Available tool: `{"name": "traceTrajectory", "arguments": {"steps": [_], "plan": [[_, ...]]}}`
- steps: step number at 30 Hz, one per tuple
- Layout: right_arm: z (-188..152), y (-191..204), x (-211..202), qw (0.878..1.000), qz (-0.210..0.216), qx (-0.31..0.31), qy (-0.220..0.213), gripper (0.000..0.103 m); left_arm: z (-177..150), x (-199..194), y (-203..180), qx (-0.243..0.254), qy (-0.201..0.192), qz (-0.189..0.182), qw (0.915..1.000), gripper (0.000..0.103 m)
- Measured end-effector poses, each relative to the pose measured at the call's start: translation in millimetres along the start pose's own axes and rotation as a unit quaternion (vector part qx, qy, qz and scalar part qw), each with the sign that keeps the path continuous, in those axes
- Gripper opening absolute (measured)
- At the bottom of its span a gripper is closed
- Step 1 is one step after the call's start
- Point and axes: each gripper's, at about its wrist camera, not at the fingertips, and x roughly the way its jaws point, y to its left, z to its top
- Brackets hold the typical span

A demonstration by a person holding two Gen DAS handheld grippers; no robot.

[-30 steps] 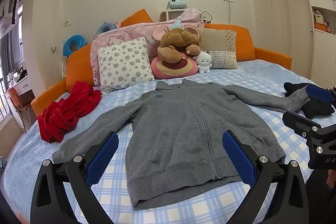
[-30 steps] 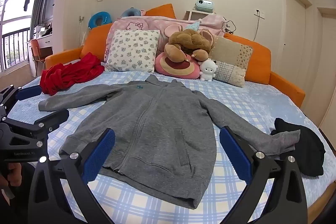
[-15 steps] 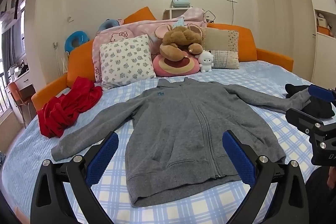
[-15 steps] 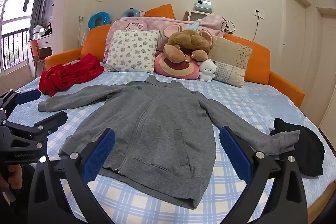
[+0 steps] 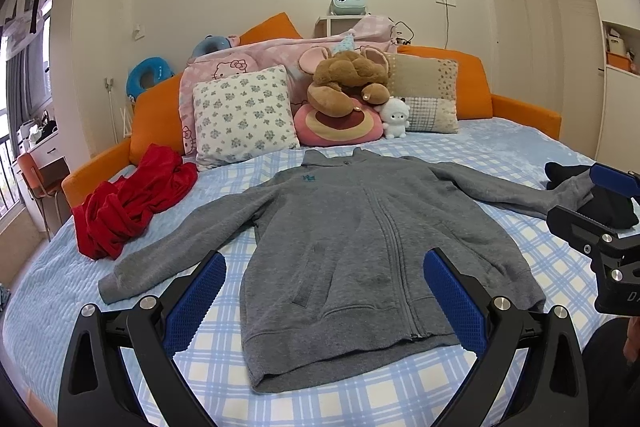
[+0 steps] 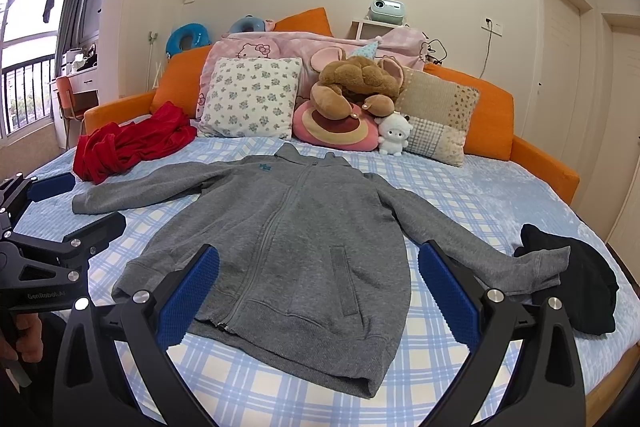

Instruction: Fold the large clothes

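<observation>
A grey zip-up sweatshirt (image 5: 352, 239) (image 6: 288, 239) lies flat, front up, on the blue checked bed, both sleeves spread outward and its hem nearest me. My left gripper (image 5: 324, 299) hovers open above the hem, nothing between its blue pads (image 5: 196, 303). My right gripper (image 6: 316, 295) is open too, above the hem, empty. In the left wrist view the right gripper (image 5: 588, 203) shows at the right edge. The left gripper (image 6: 68, 203) shows at the left edge of the right wrist view, held by a hand.
A crumpled red garment (image 5: 128, 203) lies at the bed's left, a black garment (image 6: 576, 279) at its right under the grey cuff. Pillows (image 5: 244, 115) and plush toys (image 5: 348, 83) line the orange headboard (image 5: 476, 87). The bed's near edge is just below the hem.
Both views have shifted slightly; the left wrist view has drifted a little so the sweatshirt sits a bit further right and lower. Both grippers stay open. The sweatshirt has not moved.
</observation>
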Motion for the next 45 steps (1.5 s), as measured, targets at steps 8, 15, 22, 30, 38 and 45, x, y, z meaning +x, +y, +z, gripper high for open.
{"name": "traceTrajectory", "arguments": {"steps": [8, 15, 22, 30, 38, 45], "plan": [[0.8, -1.0, 0.1, 1.0, -0.002, 0.001, 0.0, 0.098, 0.4, 0.3, -0.1, -0.001, 0.001, -0.001, 1.0, 0.1], [0.3, -1.9, -0.6, 1.0, -0.001, 0.002, -0.002, 0.098, 0.0, 0.2, 1.8, -0.001, 0.001, -0.001, 1.0, 0.1], [0.7, -3.1, -1.5, 1.0, 0.0, 0.003, -0.002, 0.098, -0.2, 0.2, 1.7, -0.003, 0.001, -0.001, 1.0, 0.1], [0.9, -3.4, -1.8, 1.0, 0.001, 0.003, -0.002, 0.098, -0.3, 0.3, 2.1, -0.002, -0.001, -0.001, 1.0, 0.1], [2.0, -3.7, -3.9, 1.0, 0.0, 0.003, -0.003, 0.098, -0.2, -0.1, 1.7, -0.003, 0.0, -0.005, 1.0, 0.1], [1.4, -3.9, -4.0, 1.0, 0.001, 0.003, -0.003, 0.098, -0.8, -0.2, 1.5, -0.004, -0.001, -0.006, 1.0, 0.1]]}}
